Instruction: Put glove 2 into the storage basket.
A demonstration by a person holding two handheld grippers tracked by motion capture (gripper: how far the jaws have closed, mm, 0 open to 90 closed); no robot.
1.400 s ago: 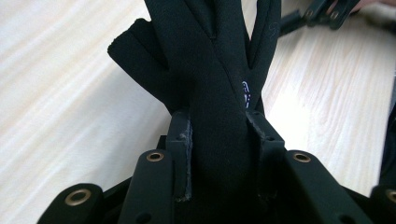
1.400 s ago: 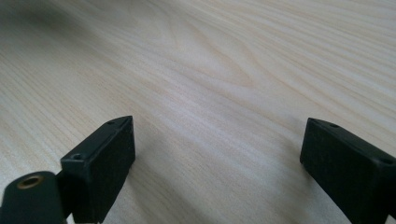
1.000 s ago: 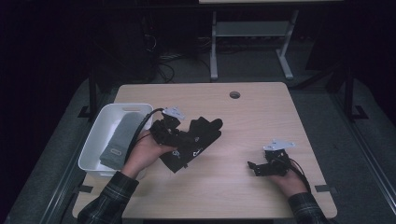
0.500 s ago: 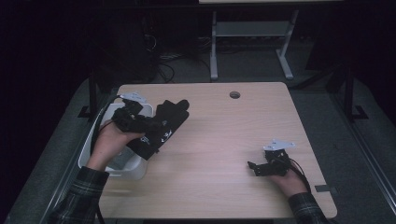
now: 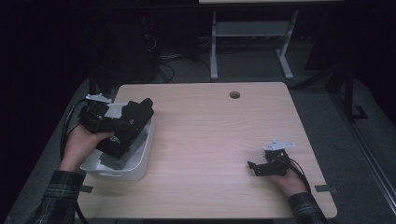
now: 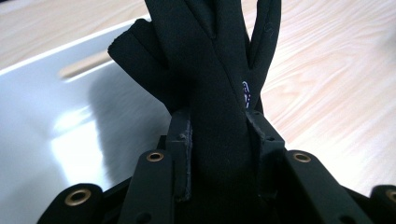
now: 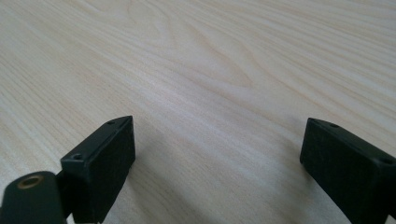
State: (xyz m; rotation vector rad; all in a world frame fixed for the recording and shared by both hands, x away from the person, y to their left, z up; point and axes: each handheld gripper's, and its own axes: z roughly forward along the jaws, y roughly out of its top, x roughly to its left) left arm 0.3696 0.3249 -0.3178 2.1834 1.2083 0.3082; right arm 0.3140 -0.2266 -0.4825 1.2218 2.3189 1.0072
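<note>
You've carried the black glove (image 5: 125,127) leftward from the desk's (image 5: 215,140) middle until it now hangs over the white bin (image 5: 140,158) at the left edge, so it looks ready to lower and release. Your left gripper (image 5: 108,124) has its fingers (image 6: 181,154) clamped on the cuff; the glove's long axis runs diagonally, its fingertips toward the far right corner. Your right gripper (image 5: 256,167) has stayed near the right front corner, fingers wide apart, holding nothing.

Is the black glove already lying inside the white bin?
Not yet. The left gripper holds the black glove clamped above the white bin.
</note>
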